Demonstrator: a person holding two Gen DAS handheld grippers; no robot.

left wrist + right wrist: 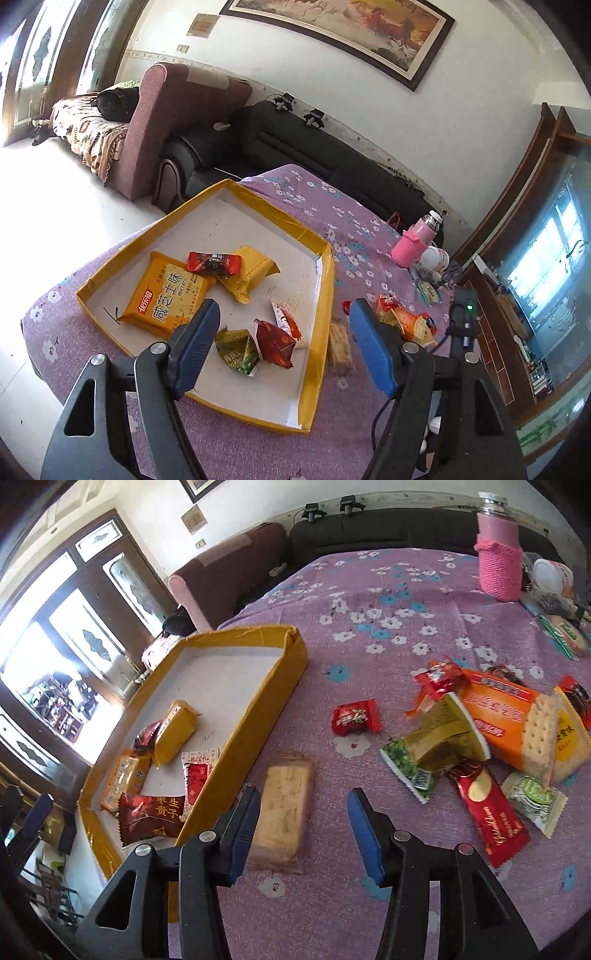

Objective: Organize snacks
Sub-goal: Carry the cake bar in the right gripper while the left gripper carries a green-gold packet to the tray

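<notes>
Blue-padded jaws of the left gripper (282, 325) stood spread with nothing between them, hovering over the near end of the yellow tray (325, 302); the right gripper (303, 812) was likewise parted and empty, poised just above a pale wafer bar (284, 808) that lay on the cloth beside the tray's outer wall. Beneath it all a purple flowered tablecloth (369, 602) covered the table, with a dark sofa (295, 147) and a mauve armchair (155, 122) behind, a framed painting (332, 26) on the white wall, and a pink knitted flask (498, 554) at the far edge. Inside the white-floored tray sat an orange biscuit pack (166, 295), a plain yellow packet (251, 269), a small red candy (212, 262), and red and green pouches (258, 343). Loose on the cloth, well apart from the tray, lay a heap of snacks (498, 731) in orange, gold, green and red wrappers, with one red sweet (354, 716) between heap and tray.
</notes>
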